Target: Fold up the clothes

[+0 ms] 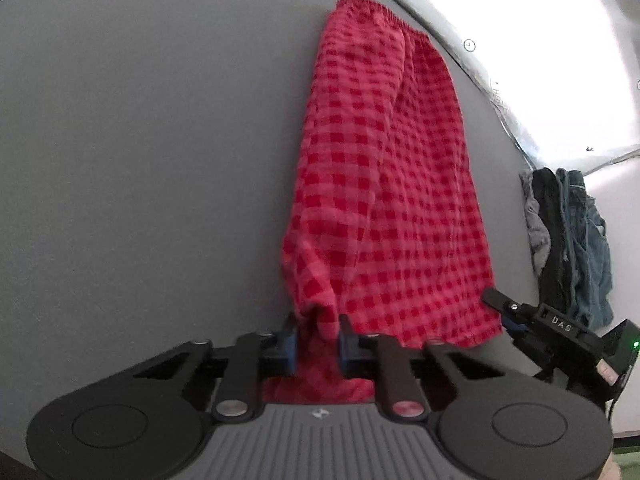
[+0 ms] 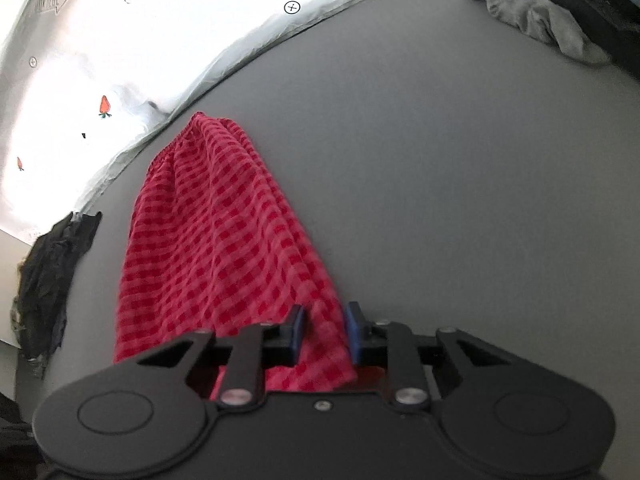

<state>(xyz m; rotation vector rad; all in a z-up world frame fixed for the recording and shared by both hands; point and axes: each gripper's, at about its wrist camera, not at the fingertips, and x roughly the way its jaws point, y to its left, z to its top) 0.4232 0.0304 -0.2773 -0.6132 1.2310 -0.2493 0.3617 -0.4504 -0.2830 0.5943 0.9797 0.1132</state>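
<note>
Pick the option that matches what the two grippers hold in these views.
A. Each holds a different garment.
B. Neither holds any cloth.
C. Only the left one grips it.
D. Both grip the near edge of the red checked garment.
D: the left gripper and the right gripper each have the near edge of the red checked garment bunched between their blue pads.

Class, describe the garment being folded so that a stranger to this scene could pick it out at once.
Start at the wide grey table. On it, stretching from the pale patterned sheet toward the cameras, lies the red checked garment. Unlike the dark heaps of clothes at the table's edges, it is bright red gingham with a gathered elastic hem.
</note>
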